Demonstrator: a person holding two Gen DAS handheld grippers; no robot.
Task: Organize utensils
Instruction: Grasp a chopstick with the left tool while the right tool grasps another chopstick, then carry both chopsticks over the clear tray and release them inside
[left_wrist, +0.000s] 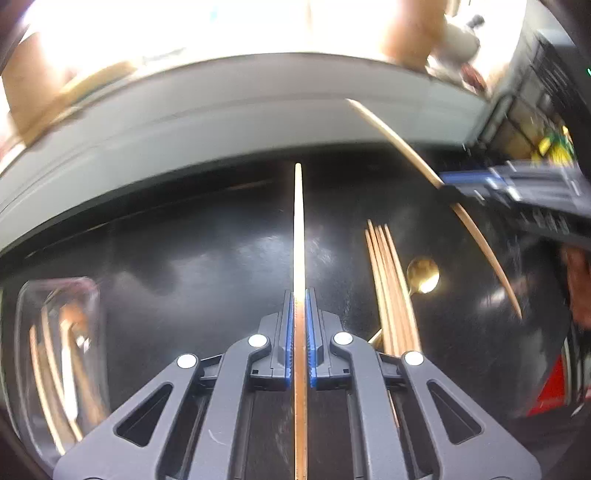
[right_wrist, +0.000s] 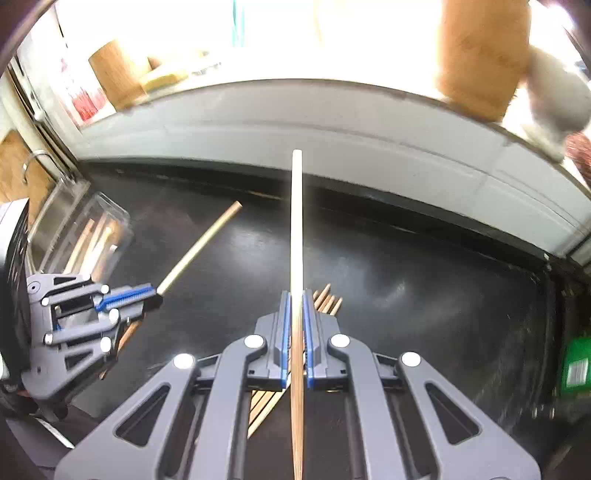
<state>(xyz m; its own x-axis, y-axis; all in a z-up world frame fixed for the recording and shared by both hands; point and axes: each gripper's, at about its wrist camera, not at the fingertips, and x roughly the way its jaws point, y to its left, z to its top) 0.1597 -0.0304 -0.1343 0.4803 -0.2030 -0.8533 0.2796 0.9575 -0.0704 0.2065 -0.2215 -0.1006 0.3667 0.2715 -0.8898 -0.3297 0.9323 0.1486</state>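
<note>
My left gripper (left_wrist: 299, 295) is shut on a wooden chopstick (left_wrist: 298, 229) that points straight ahead above the black countertop (left_wrist: 184, 251). It also shows in the right wrist view (right_wrist: 157, 291), at the left. My right gripper (right_wrist: 296, 295) is shut on another wooden chopstick (right_wrist: 296, 221); in the left wrist view that gripper (left_wrist: 448, 184) holds the chopstick (left_wrist: 391, 136) slanted at the right. A bundle of several chopsticks (left_wrist: 391, 288) lies on the counter beside a gold spoon (left_wrist: 423, 275). The bundle also shows under my right gripper (right_wrist: 327, 301).
A clear plastic container (left_wrist: 59, 354) with several wooden utensils in it stands at the counter's left; it also shows in the right wrist view (right_wrist: 85, 236). A grey ledge (right_wrist: 332, 136) runs along the back. A green object (right_wrist: 574, 365) is at the far right.
</note>
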